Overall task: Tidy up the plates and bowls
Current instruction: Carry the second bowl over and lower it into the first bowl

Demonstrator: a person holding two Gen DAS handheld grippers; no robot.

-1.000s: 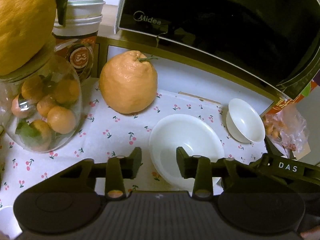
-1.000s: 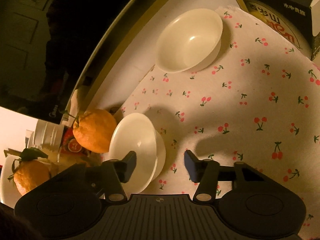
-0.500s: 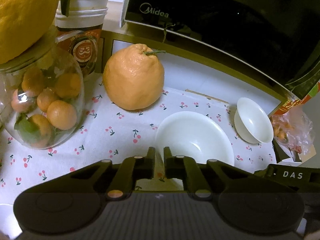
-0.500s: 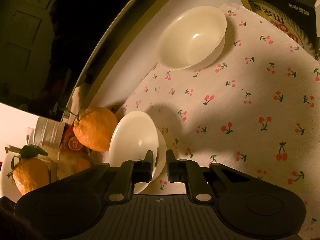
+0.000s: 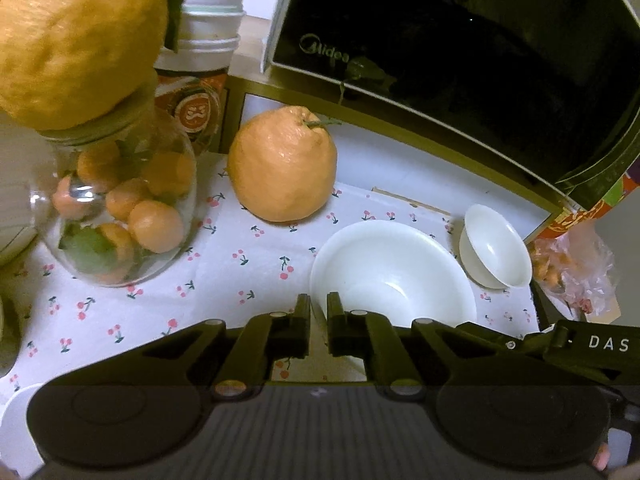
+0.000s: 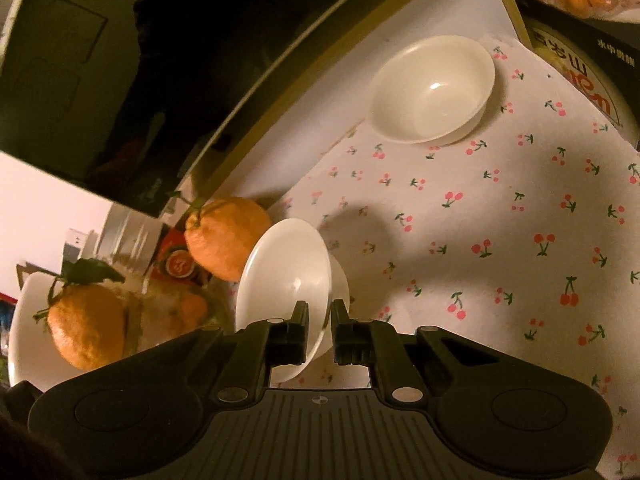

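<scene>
A large white bowl (image 5: 392, 272) sits on the cherry-print cloth (image 5: 240, 256). My left gripper (image 5: 319, 312) is shut on its near left rim. My right gripper (image 6: 320, 316) is shut on the same bowl's rim (image 6: 286, 276), which shows tilted up in the right wrist view. A smaller white bowl (image 5: 494, 246) stands to the right near the back; it also shows in the right wrist view (image 6: 432, 90).
A big orange fruit (image 5: 282, 168) sits behind the large bowl. A glass jar of small oranges (image 5: 120, 208) with a yellow fruit (image 5: 76, 40) on top stands left. A black microwave (image 5: 480, 60) runs along the back. A snack bag (image 5: 572, 268) lies far right.
Both grippers went from open to shut on the large bowl's rim. In the right wrist view the bowl now stands tilted up off the cloth.
</scene>
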